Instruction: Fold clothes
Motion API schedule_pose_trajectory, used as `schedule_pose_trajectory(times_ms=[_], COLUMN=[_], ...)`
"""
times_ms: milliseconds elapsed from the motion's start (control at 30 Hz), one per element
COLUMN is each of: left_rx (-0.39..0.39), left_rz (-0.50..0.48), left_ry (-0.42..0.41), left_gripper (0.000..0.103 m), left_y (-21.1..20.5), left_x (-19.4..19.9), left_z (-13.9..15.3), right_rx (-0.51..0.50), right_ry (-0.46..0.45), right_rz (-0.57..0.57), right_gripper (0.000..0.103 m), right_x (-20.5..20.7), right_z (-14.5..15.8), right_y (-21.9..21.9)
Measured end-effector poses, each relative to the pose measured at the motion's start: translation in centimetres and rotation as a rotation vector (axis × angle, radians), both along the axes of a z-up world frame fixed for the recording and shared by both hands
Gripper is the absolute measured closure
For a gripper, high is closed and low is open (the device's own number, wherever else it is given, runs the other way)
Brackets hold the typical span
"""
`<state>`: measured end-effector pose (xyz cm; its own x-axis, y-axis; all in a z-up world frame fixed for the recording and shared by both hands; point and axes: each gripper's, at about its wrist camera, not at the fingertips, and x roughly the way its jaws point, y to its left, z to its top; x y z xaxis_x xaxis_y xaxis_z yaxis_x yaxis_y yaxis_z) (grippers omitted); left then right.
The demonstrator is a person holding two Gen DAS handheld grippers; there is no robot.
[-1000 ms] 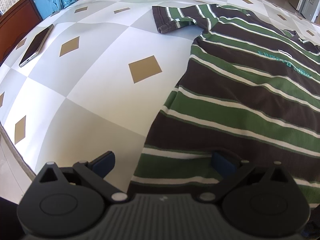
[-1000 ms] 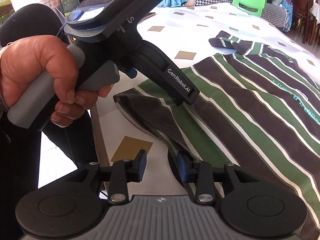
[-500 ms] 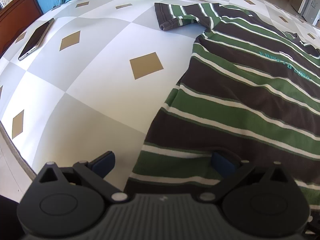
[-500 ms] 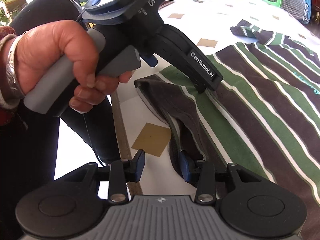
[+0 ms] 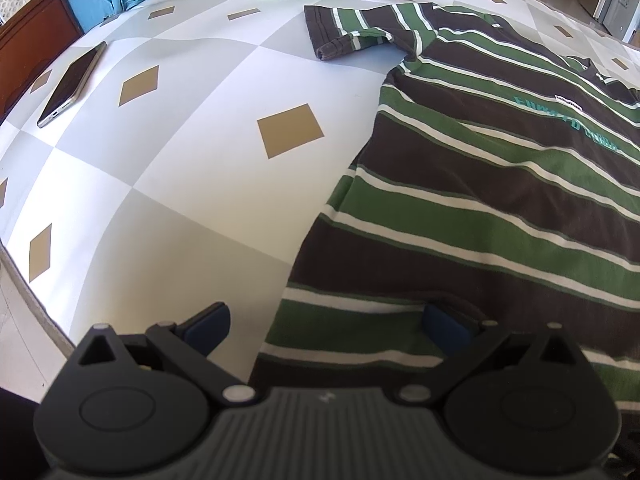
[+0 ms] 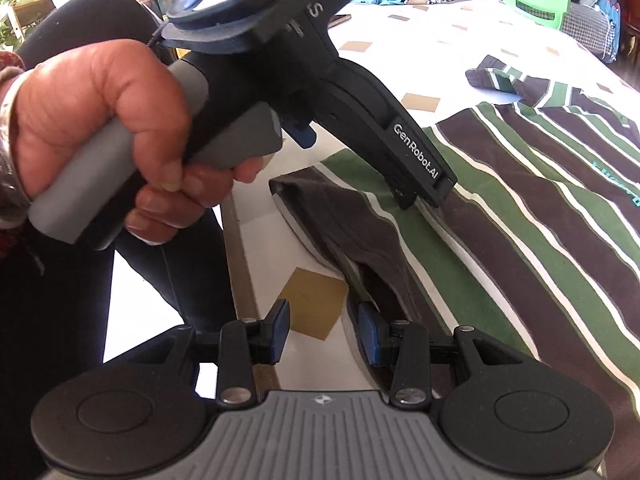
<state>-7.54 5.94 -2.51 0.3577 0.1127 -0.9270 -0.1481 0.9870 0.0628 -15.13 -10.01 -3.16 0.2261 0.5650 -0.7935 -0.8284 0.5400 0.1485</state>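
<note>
A striped shirt [image 5: 500, 200] lies flat on the checked tabletop [image 5: 192, 184], collar away from the left tool [image 5: 324, 326], its long axis running from hem to collar. The left tool stands wide open; its right finger [image 5: 444, 328] is partly hidden under a hem fold. A phone [image 5: 72, 84] lies well left of the shirt. The right tool [image 6: 322, 332] is open at the shirt's corner [image 6: 360, 240], finger [image 6: 368, 332] touching cloth. The shirt's right side is cut off.

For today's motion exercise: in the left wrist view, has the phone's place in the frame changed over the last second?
Hardly. The phone sits at nearly the same spot left of the tan diamond on the tablecloth; the whole view barely drifted, so the left gripper hardly moved.
</note>
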Motion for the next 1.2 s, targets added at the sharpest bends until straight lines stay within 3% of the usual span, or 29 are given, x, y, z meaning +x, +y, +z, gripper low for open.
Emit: schedule_pose_trajectory(times_ms=[300,500,667,767,933,1200], left_rx=[-0.011,0.001,-0.010,-0.006,0.013,0.047], left_rz=[0.029,-0.014,-0.058,-0.074,-0.087,-0.104], left_ry=[-0.006,0.009,0.013,0.026,0.038,0.020], left_gripper=[0.000,0.000,0.000,0.000,0.000,0.000], left_y=[0.8,0.3,-0.2,-0.3,-0.7,-1.3], left_x=[-0.4,-1.2,-2.2,-2.4,-2.8,-3.1], left_z=[0.5,0.7,0.9,0.7,0.4,0.7], right_rx=[0.058,0.100,0.020,-0.039,-0.120,-0.096], right_ry=[0.165,0.071,-0.016,0.022,0.011,0.058], right_rz=[0.074,0.012,-0.102,-0.120,-0.036,-0.034], right_gripper=[0.061,0.061,0.061,0.061,0.061,0.060], right_x=[-0.4,-0.7,0.3,0.7,-0.6,-0.5], right_z=[0.4,2.7,2.8,1.9,1.4,1.4], right_y=[-0.5,-2.5,-3.3,-3.4,-2.4,-2.9])
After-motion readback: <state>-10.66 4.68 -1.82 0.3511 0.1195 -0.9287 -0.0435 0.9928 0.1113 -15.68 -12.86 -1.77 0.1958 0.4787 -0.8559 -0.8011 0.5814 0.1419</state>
